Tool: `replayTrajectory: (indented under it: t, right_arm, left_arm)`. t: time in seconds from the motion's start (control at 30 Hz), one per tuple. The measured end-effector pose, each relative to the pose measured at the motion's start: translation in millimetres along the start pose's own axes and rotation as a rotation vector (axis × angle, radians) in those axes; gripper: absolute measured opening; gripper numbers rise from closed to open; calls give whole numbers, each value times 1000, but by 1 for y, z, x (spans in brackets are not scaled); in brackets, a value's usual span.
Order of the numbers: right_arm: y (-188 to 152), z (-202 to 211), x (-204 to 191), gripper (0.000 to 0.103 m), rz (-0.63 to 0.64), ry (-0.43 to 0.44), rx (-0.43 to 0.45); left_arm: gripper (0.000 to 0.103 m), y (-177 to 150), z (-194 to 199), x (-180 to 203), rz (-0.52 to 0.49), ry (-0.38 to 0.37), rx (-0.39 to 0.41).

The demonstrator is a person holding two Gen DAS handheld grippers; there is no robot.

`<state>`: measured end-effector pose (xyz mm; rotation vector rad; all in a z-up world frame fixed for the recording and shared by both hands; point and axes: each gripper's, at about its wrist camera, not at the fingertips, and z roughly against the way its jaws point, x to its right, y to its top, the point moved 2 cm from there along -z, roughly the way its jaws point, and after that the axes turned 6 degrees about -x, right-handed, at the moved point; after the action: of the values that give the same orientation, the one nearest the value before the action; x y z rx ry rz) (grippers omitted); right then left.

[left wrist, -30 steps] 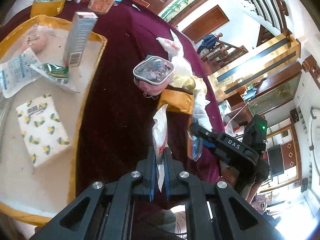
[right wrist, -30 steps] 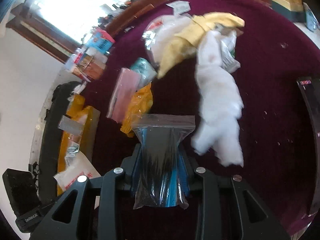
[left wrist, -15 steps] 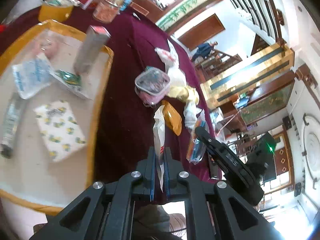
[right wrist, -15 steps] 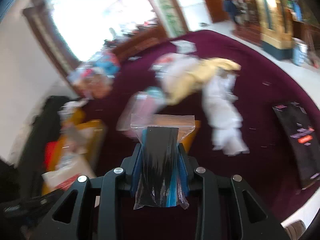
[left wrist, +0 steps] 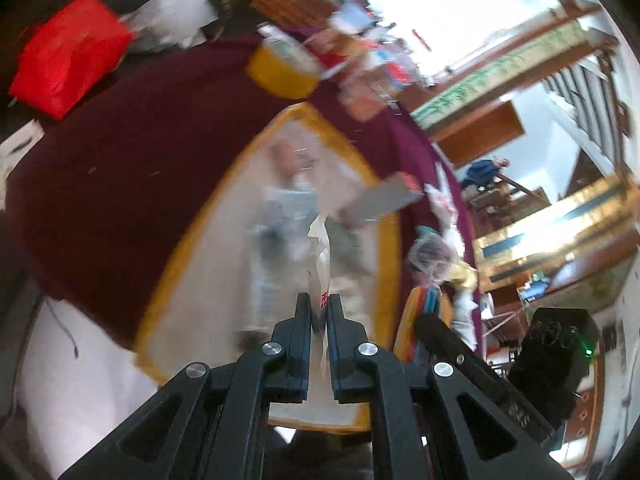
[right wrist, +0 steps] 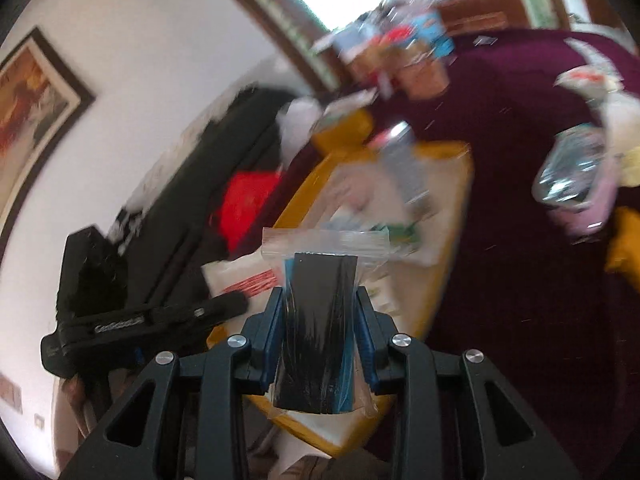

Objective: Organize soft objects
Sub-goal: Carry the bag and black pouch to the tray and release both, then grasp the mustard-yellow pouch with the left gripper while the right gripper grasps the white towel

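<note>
Fingers of the left gripper [left wrist: 319, 316] pinch a thin, crinkly white packet [left wrist: 319, 256] above the yellow-rimmed tray [left wrist: 390, 264], while the right gripper [right wrist: 319, 320] clamps a glossy black pack in a clear zip bag [right wrist: 320, 320] over the same tray. Both wrappers look slick and limp, so either could slide out or drop onto the maroon-clothed desk [left wrist: 120, 168] rather than into the tray.
</note>
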<state>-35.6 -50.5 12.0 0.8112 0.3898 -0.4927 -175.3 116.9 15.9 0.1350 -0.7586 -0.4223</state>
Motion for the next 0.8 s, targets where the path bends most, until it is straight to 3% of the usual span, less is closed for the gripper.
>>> replayTrajectory:
  t: [0.13,0.27,0.43,0.5,0.53,0.57,0.7,0.8]
  right_arm:
    - [-7,-44,-24,32,45,3,-112]
    - [-16,-72,-39,32,114,-78,-147]
    - [-23,-90,-42,39,154,-156,-160]
    - [-27,-87,-43,48,172,-172,-146]
    - [-28,-86,-43,50,182,-166,-144]
    - [-29,-84,-43,53,182,-158,-138]
    - [-31,-72,-40,56,189,-125,-97]
    - [-29,-58,-33,61,178,-108,-61]
  left_arm:
    - [6,1,0,-20,27,26,1]
    - [7,3,-5,-27,33,15,-8]
    - [12,0,-4,-22,-46,99,-13]
    - [24,-2,-5,-17,-81,180,-19]
    - [44,-3,-5,-16,-90,218,-14]
    - [50,-4,-4,-14,-103,225,-3]
    - [59,-8,0,-7,-111,257,1]
    - [65,-14,12,5,-144,307,47]
